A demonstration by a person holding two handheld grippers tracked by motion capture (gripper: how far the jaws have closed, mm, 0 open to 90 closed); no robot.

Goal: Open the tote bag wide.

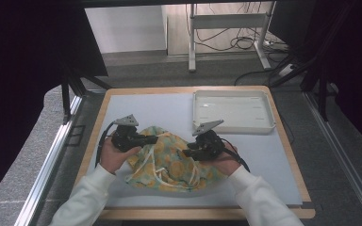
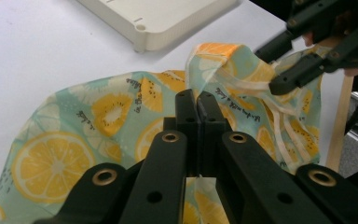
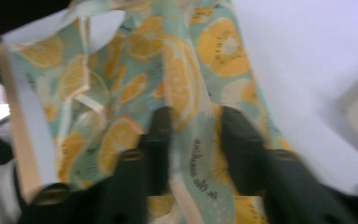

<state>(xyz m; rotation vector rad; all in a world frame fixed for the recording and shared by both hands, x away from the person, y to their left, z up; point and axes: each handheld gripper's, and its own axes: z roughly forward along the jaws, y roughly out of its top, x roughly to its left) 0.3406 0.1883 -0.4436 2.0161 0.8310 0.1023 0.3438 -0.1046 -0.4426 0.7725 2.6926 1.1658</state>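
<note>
Cloth [image 1: 169, 160] printed with lemon slices lies crumpled on the grey mat [image 1: 264, 160], at the near middle of the table [image 1: 290, 146]. Left gripper [image 2: 196, 100]: jaws pressed together on a fold of the cloth at its left edge, no gap between the tips. Right gripper [image 3: 193, 123]: jaws spread, a raised ridge of cloth standing between them; whether they touch it cannot be told, as that view is blurred. In the high view the left gripper [image 1: 152, 139] and right gripper [image 1: 187, 152] stand near each other over the cloth. White straps [image 1: 156, 175] trail across the fabric. White tray [image 1: 233, 111] sits at the far right, apart from the cloth. Bare mat lies open on both sides and beyond the cloth.
</note>
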